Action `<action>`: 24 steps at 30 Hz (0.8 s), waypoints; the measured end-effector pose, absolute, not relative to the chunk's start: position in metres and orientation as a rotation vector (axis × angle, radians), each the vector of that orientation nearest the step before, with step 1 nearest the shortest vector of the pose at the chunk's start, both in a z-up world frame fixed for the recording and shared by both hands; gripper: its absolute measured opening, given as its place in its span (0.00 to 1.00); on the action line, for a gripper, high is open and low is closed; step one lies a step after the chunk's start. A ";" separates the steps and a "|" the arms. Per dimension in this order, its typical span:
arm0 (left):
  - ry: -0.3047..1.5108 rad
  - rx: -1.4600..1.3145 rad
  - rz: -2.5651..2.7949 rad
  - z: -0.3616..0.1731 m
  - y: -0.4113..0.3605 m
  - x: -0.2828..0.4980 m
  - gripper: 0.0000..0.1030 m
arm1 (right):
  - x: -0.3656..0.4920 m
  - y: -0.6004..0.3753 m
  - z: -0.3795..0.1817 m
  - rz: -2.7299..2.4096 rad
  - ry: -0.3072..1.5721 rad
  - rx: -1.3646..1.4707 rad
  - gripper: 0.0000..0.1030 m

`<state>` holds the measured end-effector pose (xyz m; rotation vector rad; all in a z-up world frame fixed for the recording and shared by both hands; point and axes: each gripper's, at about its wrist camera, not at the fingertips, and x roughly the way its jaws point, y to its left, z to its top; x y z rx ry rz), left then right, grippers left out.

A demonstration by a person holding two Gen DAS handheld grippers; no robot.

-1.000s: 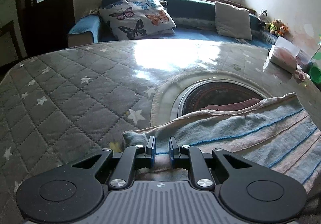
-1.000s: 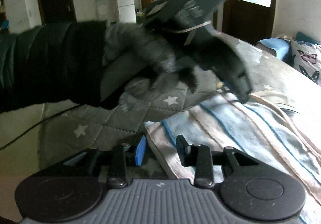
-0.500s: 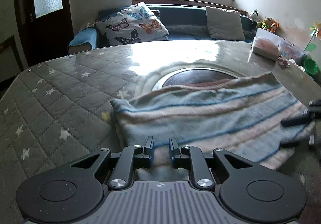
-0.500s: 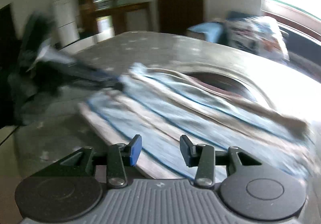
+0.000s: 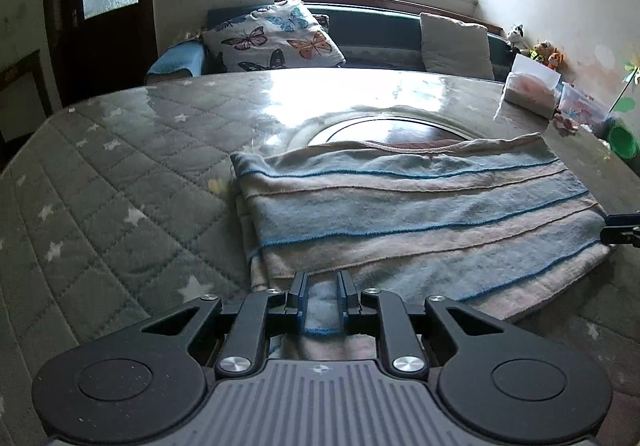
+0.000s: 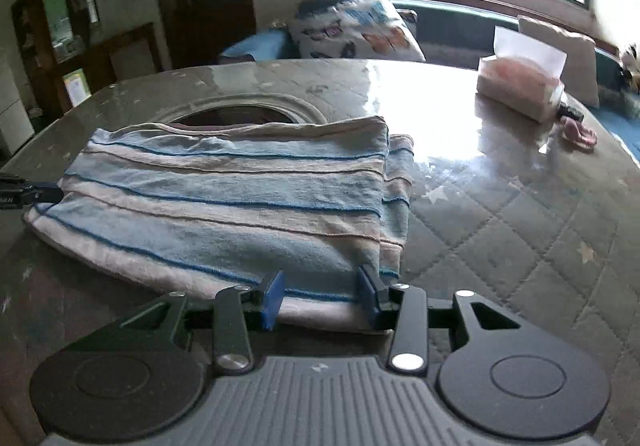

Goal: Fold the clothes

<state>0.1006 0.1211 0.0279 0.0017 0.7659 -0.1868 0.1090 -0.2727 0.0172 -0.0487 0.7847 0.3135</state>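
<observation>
Left-wrist footage is filled at its lower edge by the left gripper [image 5: 321, 298], whose jaws are drawn close together with a fold of the striped garment [image 5: 420, 214] pinched between the blue pads at the near left corner. The cloth is seen bunched up between the fingers, so a grip is judged to be in place. From the right-wrist camera, the right gripper [image 6: 319, 300] is seen with its jaws standing apart on either side of the near right corner of the same garment; the hem lies between the pads, but no pressure on it can be made out.

Beyond the grippers, the garment is laid flat on the quilted, star-patterned table cover [image 5: 104, 182], folded over into a broad band with a lower layer showing along its right edge. Its far edge reaches a round dark opening [image 5: 384, 128] in the table's middle. A tissue pack [image 6: 520, 92] stands well apart, toward the far right.

At least one fold is judged to have been made. A further fold, bringing the two held corners across, is judged to remain, with some squaring of the uneven right edge.
</observation>
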 end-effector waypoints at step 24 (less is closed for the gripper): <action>0.750 -0.078 -0.232 0.047 0.115 0.072 0.20 | 0.120 -0.280 0.044 0.327 0.764 -0.083 0.39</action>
